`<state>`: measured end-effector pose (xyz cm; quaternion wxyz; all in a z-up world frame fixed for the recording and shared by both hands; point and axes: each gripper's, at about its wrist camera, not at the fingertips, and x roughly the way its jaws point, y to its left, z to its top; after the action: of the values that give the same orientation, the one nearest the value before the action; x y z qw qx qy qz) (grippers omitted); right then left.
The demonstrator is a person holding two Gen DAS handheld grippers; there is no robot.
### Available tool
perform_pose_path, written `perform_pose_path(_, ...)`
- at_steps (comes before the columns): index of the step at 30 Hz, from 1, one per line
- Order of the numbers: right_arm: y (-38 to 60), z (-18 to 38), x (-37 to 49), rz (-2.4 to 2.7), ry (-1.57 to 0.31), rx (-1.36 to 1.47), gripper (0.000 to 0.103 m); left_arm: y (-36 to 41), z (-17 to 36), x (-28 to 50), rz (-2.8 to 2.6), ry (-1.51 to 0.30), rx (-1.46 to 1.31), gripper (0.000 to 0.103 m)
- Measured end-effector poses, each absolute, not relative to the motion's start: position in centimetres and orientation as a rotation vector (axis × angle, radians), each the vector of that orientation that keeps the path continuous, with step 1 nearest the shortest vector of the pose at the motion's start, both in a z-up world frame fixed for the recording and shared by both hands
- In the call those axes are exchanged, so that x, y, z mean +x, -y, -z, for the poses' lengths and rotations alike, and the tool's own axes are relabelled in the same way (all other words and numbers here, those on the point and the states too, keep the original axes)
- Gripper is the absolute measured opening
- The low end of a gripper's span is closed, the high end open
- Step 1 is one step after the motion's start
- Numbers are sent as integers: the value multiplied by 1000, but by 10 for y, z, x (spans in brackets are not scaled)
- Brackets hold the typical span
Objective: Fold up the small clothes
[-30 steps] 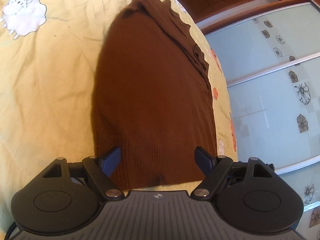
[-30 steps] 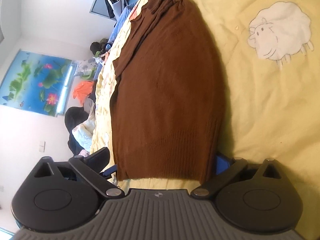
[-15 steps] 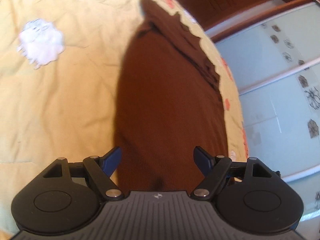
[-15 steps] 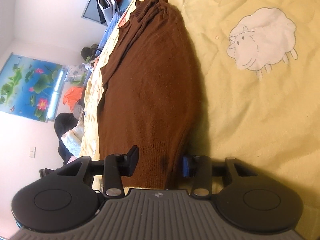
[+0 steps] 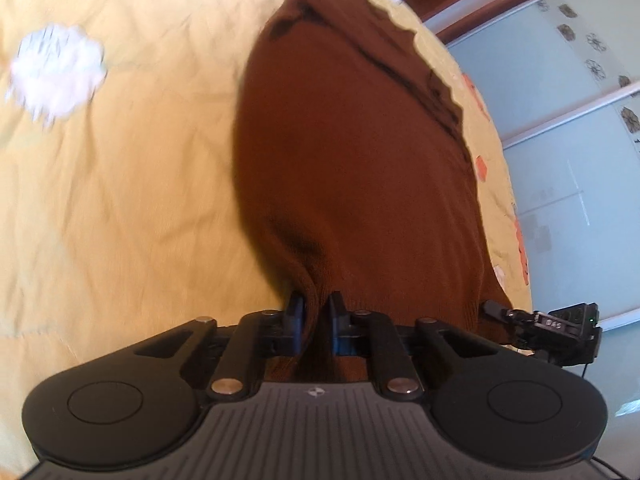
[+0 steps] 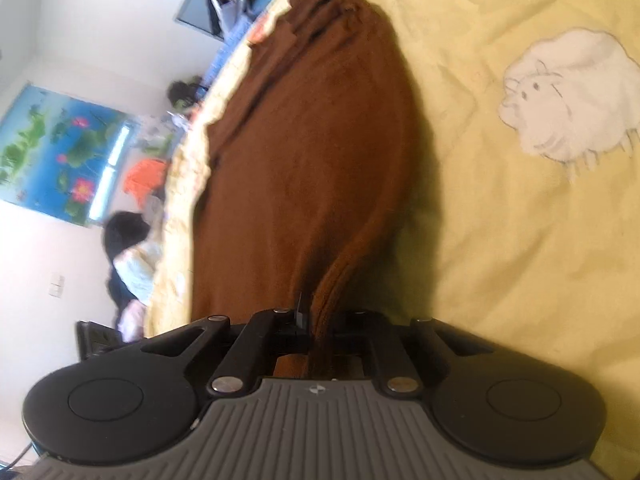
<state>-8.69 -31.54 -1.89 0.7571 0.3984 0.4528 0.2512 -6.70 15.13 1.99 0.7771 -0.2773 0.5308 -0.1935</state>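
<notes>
A brown knitted sweater (image 5: 360, 140) lies lengthwise on a yellow bedspread (image 5: 120, 200), its ribbed hem nearest me. My left gripper (image 5: 316, 312) is closing its jaws on a bunched fold of the hem, and the pads press the fabric. In the right wrist view the same sweater (image 6: 312, 140) stretches away along the bed's edge. My right gripper (image 6: 320, 320) is shut on a gathered ridge of the hem. The sleeves lie crumpled along the sweater's far side.
White sheep prints (image 5: 56, 68) (image 6: 568, 96) mark the bedspread (image 6: 520, 260) beside the sweater. Sliding wardrobe doors with flower motifs (image 5: 580, 140) stand past the bed's edge. A lotus picture (image 6: 56, 152) hangs on the wall, with piled clothes (image 6: 132, 256) below it.
Both grippers went from wide open around the hem to closed on it. The hem has bunched into folds between the pads. The left view has tilted a little.
</notes>
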Motion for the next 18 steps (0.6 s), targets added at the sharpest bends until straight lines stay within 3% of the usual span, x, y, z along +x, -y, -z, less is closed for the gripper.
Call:
perform_pose_path(11, 326, -44, -18, -680, -739, 925, 15, -153, -110, 22, 528, -816, -616, 8)
perform_pose_path(18, 318, -50, 76, -696, -725, 961, 15, -129, -126, 95, 504, -801, -589, 10)
